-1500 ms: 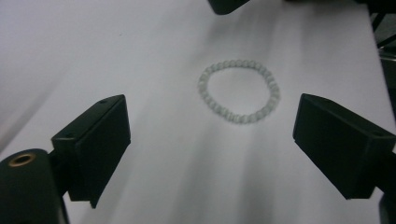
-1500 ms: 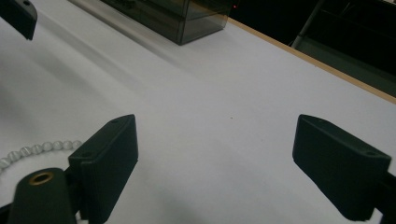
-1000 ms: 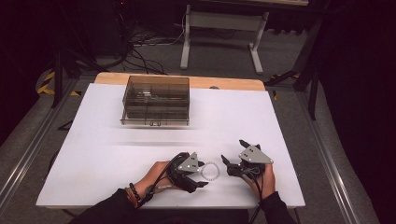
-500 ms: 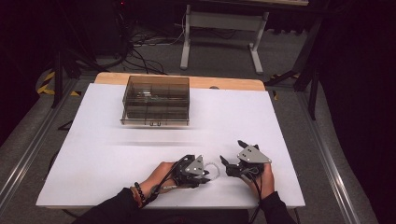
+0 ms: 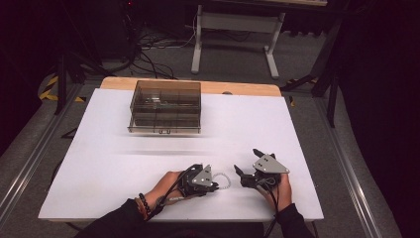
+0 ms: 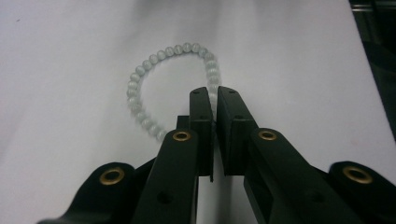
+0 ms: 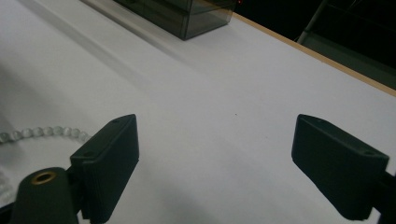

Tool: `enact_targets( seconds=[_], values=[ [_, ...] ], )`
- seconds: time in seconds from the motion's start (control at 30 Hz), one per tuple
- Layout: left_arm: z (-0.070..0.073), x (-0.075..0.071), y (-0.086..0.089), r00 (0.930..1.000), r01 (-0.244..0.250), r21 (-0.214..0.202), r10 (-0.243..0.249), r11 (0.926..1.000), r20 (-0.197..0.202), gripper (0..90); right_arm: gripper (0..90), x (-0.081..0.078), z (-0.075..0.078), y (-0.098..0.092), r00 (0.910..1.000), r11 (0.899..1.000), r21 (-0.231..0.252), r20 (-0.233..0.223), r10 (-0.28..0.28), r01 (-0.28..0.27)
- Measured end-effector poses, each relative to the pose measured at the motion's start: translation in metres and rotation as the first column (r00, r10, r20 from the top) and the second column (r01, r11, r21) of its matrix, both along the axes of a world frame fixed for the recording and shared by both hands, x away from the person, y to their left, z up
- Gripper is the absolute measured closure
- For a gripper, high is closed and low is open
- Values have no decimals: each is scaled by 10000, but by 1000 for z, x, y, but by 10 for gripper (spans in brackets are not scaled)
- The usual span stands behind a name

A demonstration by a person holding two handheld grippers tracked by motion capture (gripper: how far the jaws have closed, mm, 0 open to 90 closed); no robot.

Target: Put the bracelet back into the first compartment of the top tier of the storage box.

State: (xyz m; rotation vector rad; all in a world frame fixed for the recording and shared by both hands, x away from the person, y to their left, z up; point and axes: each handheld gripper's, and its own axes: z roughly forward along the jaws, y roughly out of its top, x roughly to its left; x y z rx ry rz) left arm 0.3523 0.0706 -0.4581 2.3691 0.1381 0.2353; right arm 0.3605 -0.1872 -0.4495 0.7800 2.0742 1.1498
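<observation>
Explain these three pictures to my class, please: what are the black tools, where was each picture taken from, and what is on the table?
No robot here: a person holds a hand tool with a two-jaw claw in each hand. The high view looks down on the white table from above the person. The other two come from small cameras riding on each claw, looking along its black jaws.

On the table lies a bracelet of pale beads, and farther back a smoky clear box with compartments.

The left claw has just been closing and now pinches the bracelet's bead strand between its jaws. The right claw stands wide open beside it, with nothing between its jaws.
</observation>
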Motion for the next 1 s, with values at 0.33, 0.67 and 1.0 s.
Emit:
enact_targets(
  seconds=[0.33,0.67,1.0],
  values=[
    [6,2,15,9942,-792,-760,844,9940,674,860,156,0,1,-1,10000,9999,106,71,-37,36],
    [17,2,27,9842,-1364,-1413,1505,9805,938,860,154,0,4,-5,9997,9996,279,219,-110,103],
    [24,5,37,9787,-1601,-1958,1814,9675,965,861,101,2,6,-9,9994,9972,702,243,-261,243]
  ],
)
